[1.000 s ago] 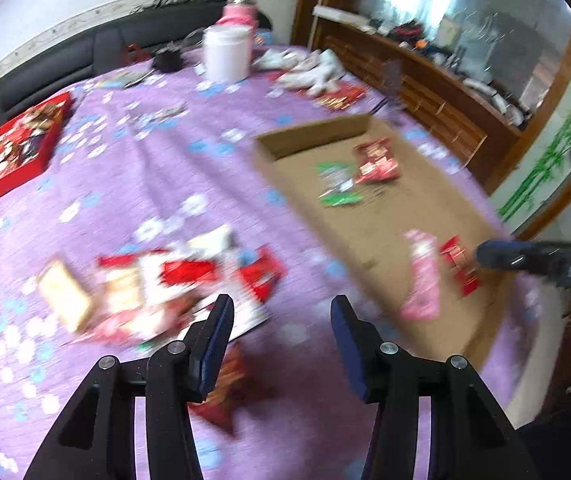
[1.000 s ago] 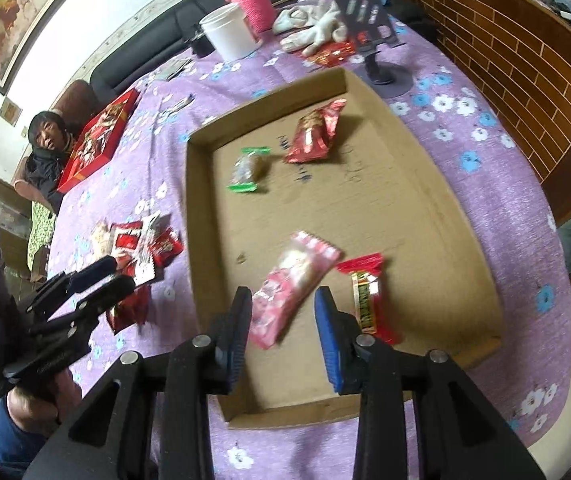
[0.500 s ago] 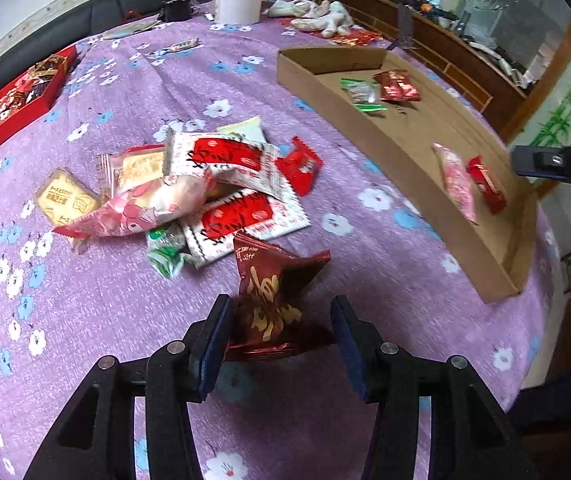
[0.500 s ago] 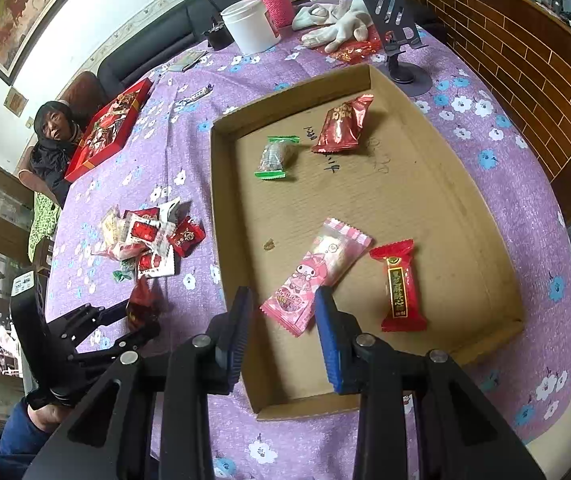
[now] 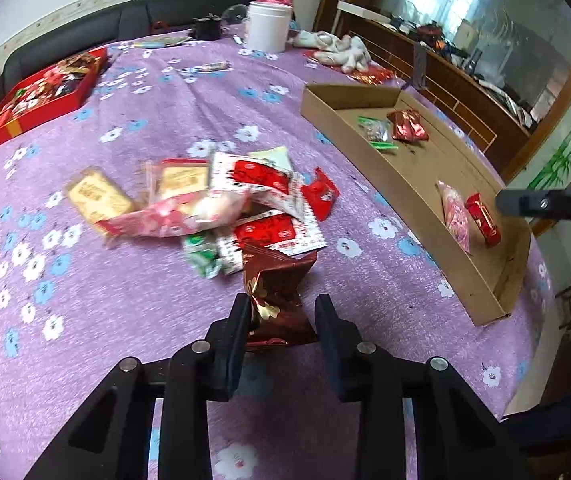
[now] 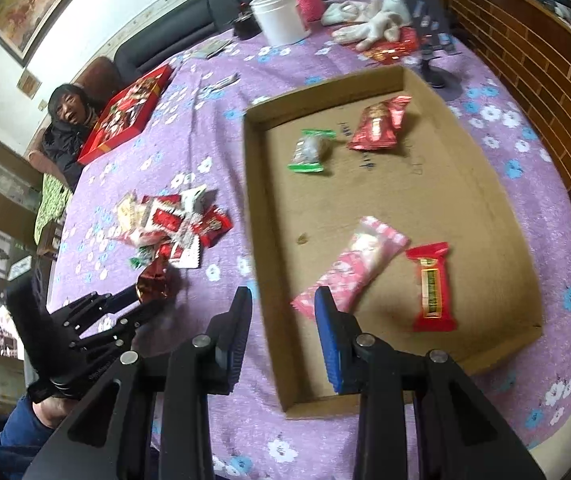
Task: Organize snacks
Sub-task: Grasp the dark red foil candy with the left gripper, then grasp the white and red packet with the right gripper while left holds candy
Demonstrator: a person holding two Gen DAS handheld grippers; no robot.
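The left gripper [image 5: 283, 316], jaws just closed on the dark red snack packet [image 5: 276, 298] at the pile's near edge, has the cardboard tray [image 5: 405, 188] off to its right, while the right gripper [image 6: 283, 308] hovers empty, narrowly parted, over the tray's near corner

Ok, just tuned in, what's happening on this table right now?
Snacks are being sorted from a loose pile on the purple tablecloth into a cardboard tray. The left gripper has just been closing on a dark red gold-printed snack packet at the near edge of the pile. The right gripper hangs empty over the tray's near corner, jaws slightly apart. Four snacks already lie in the tray, among them a pink packet and a red bar.
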